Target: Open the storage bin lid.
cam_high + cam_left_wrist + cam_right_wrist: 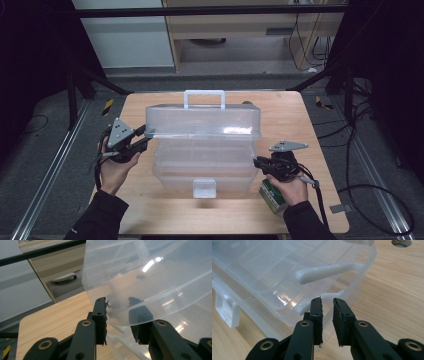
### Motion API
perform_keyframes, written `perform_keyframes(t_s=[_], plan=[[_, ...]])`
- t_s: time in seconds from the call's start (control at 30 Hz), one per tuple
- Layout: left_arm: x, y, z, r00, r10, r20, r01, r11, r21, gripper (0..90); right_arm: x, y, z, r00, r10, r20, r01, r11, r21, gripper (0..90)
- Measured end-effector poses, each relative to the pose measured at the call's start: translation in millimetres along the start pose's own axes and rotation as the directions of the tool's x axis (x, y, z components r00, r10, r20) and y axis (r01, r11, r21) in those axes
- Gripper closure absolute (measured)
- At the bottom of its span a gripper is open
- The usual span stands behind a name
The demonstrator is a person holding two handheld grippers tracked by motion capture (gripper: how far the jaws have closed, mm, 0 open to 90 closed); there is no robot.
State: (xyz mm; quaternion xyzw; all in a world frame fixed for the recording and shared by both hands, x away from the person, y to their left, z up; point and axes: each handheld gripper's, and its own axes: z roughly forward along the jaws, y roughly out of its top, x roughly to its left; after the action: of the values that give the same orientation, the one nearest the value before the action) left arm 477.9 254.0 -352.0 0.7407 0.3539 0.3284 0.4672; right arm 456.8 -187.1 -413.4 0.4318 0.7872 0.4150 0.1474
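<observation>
A clear plastic toolbox stands mid-table. Its upper section (pixel 202 122), with a white handle (pixel 204 95), is raised above the base (pixel 200 172). My left gripper (pixel 145 135) is at that section's left end. In the left gripper view the jaws (pixel 120 312) straddle the section's rim (pixel 130 307), one pad outside and the other seen through the plastic. My right gripper (pixel 257 162) is at the base's right end. Its jaws (pixel 327 302) stand a narrow gap apart with nothing between them, just short of a white link arm (pixel 329 294) on the box's side.
A green and white carton (pixel 272 195) lies on the wooden table (pixel 300 125) under my right hand. A white latch (pixel 204 188) hangs at the base's front. Black frame legs flank the table, and cables lie on the floor at the right.
</observation>
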Motion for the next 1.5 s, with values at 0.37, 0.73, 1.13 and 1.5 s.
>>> perform_keyframes(t_s=[0.37, 0.73, 1.13, 1.5], plan=[[6.2, 14.5, 9.6, 0.9972, -0.069, -0.027, 0.068, 0.9970, -0.038, 68.1, 0.0, -0.2, 0.0, 1.0000, -0.002, 0.001, 0.002, 1.000, -0.002, 78.1], [12.2, 31.6, 21.4, 0.9954, -0.056, -0.077, 0.052, 0.9973, -0.053, 70.4, 0.1, 0.1, 0.1, 1.0000, -0.005, 0.003, 0.005, 1.000, 0.001, 78.2], [19.9, 42.6, 32.7, 0.9929, -0.071, -0.096, 0.068, 0.9971, -0.034, 74.3, 0.2, 0.5, 0.4, 1.0000, 0.002, 0.001, -0.002, 1.000, 0.006, 77.9], [24.6, 49.6, 40.5, 0.9899, -0.100, -0.101, 0.097, 0.9948, -0.031, 74.9, -0.9, 1.3, 0.9, 1.0000, 0.003, -0.004, -0.003, 1.000, 0.010, 77.6]])
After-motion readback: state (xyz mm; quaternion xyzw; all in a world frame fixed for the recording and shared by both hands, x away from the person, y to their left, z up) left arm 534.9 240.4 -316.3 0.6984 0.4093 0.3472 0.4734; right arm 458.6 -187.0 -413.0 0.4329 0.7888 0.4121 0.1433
